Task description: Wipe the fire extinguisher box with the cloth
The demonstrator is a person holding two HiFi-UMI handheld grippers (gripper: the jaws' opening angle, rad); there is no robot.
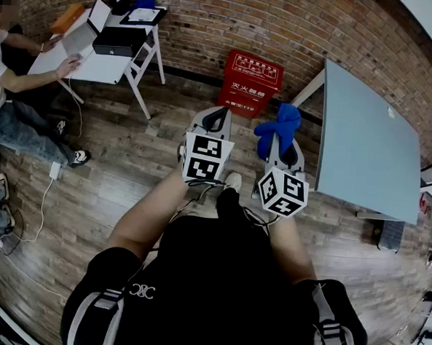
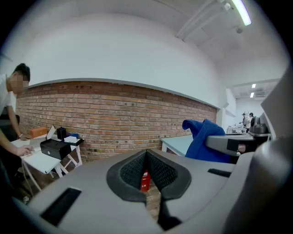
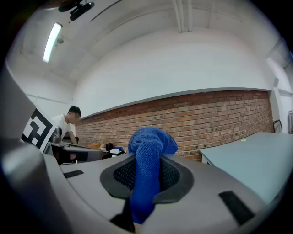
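A red fire extinguisher box (image 1: pixel 251 83) stands on the wooden floor against the brick wall, ahead of both grippers. My right gripper (image 1: pixel 283 144) is shut on a blue cloth (image 1: pixel 279 127), which bunches up above its jaws and hangs down between them (image 3: pixel 147 176). My left gripper (image 1: pixel 216 117) is held beside it, a little to the left, shut with nothing in it. Through the narrow slit between its pads (image 2: pixel 162 171) a strip of the red box (image 2: pixel 145 181) shows. Both grippers are well short of the box.
A grey-blue table (image 1: pixel 364 141) stands close on the right. At far left a person (image 1: pixel 6 82) sits at a white table (image 1: pixel 98 65) with a laptop and a black case. A charger and cable (image 1: pixel 53 171) lie on the floor at left.
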